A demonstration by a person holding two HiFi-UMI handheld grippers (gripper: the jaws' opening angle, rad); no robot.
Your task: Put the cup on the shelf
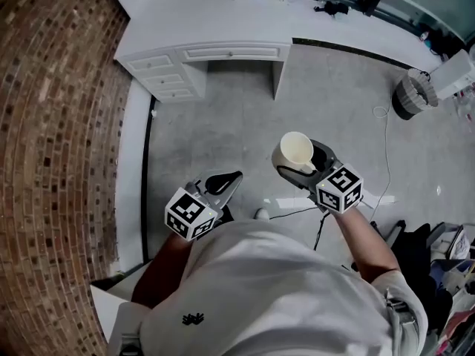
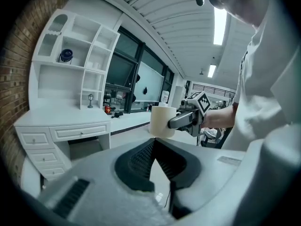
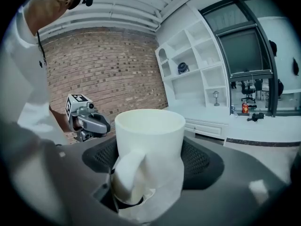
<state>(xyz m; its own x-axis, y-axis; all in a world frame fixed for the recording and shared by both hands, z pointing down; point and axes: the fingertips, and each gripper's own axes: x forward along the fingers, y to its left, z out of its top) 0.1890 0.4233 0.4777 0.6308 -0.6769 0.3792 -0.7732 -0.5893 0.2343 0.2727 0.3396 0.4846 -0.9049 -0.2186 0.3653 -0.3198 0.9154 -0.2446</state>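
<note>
My right gripper [image 1: 300, 166] is shut on a white cup [image 1: 295, 151] and holds it upright in the air over the grey floor. In the right gripper view the cup [image 3: 149, 145] fills the space between the black pads [image 3: 201, 161], its handle turned towards the camera. The left gripper view shows the cup [image 2: 162, 121] from the side. My left gripper [image 1: 225, 182] hangs lower to the left, its jaws together and nothing in them. The white shelf unit [image 2: 80, 55] stands on a white desk [image 1: 215, 21] ahead, and it also shows in the right gripper view [image 3: 197, 65].
A blue object [image 2: 66, 55] sits in one shelf compartment, and a small goblet [image 2: 90, 100] stands on the desk top. A brick wall [image 1: 52, 124] runs along the left. A grey bin [image 1: 410, 95] and a cable [image 1: 386, 147] are on the floor at the right.
</note>
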